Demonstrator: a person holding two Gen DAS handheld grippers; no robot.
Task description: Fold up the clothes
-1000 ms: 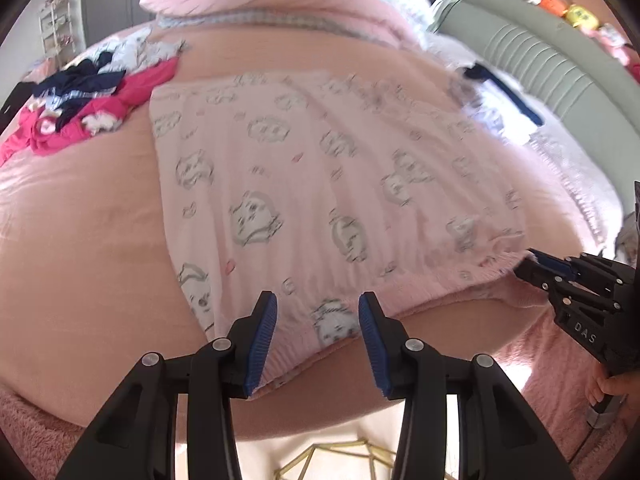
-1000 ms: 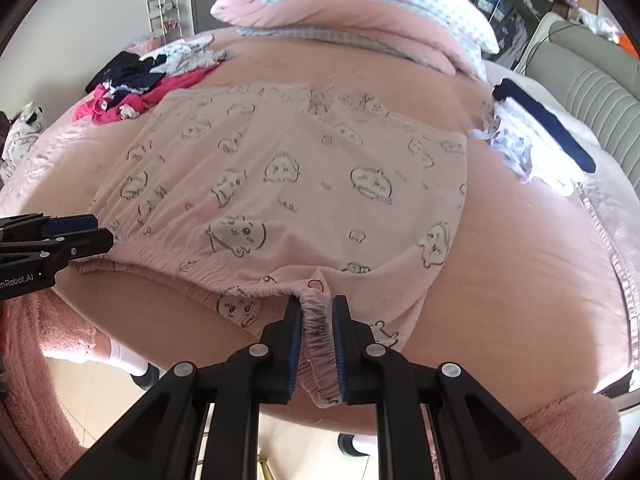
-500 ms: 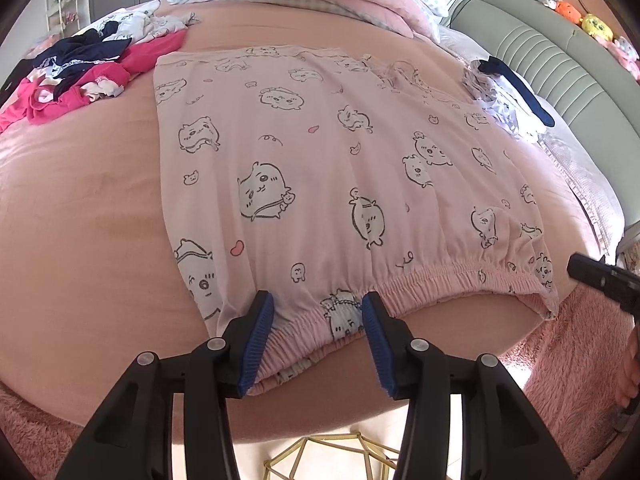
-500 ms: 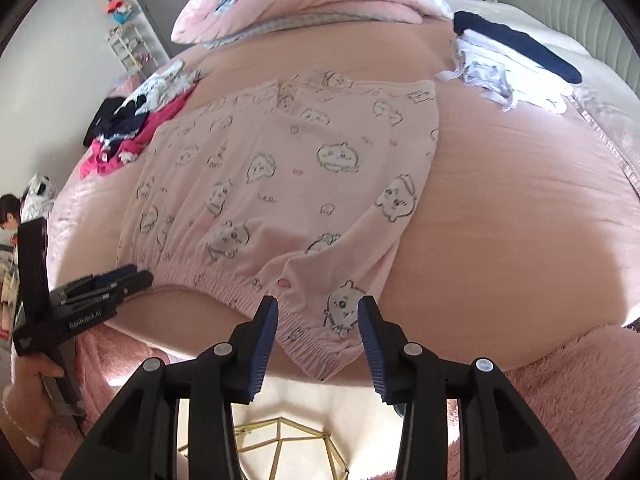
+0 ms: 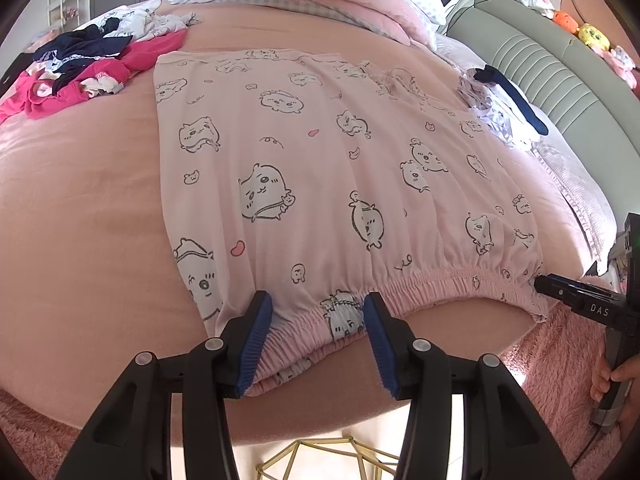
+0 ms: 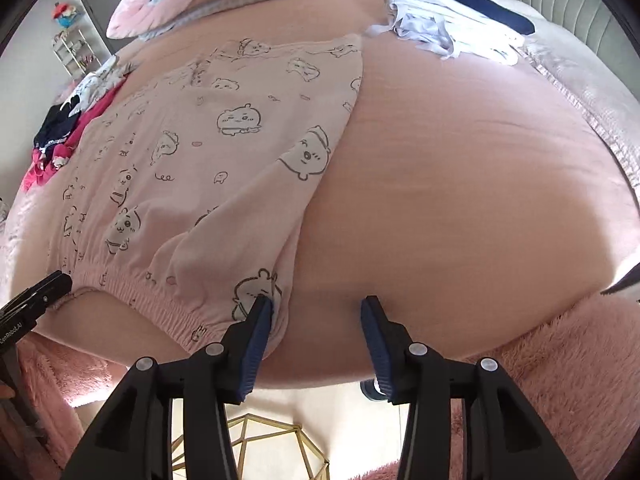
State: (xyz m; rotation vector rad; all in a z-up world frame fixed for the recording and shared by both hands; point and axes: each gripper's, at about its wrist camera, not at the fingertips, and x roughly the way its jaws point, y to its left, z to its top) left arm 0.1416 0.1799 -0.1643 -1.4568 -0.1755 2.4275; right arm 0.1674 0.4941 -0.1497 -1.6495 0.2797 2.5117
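The left hand-held gripper [image 5: 316, 336] is pointing steeply down at the near edge of the bed [image 5: 80, 208], its blue pads standing apart on either side of the gathered waistband of the pink printed pyjama shorts [image 5: 320, 168]; the band is lying between the pads but they are not pressing on it, so it is released. The right hand-held gripper [image 6: 316, 332] is also tilting steeply down, at the lower centre of its own frame; its jaws are opening, and its left pad is sitting just at the right-hand corner of the shorts [image 6: 208, 152] while only bare bedsheet shows between the pads, so it is grasping nothing.

The shorts are lying spread flat on the pink bed, waistband toward the cameras, filling the middle of the left wrist view and the left half of the right wrist view.

The left wrist view is showing the right hand-held gripper's tip at the right edge by the waistband's corner, with the person's fingers [image 5: 608, 376] around its handle, and plush toys on the grey headboard [image 5: 560, 80] at upper right. The right wrist view is showing the left hand-held gripper's tip at the left edge, and a wider stretch of bare sheet. Both are showing the pile of dark and magenta clothes [image 5: 80, 72] at the left and folded white and navy garments [image 6: 448, 32] toward the upper right
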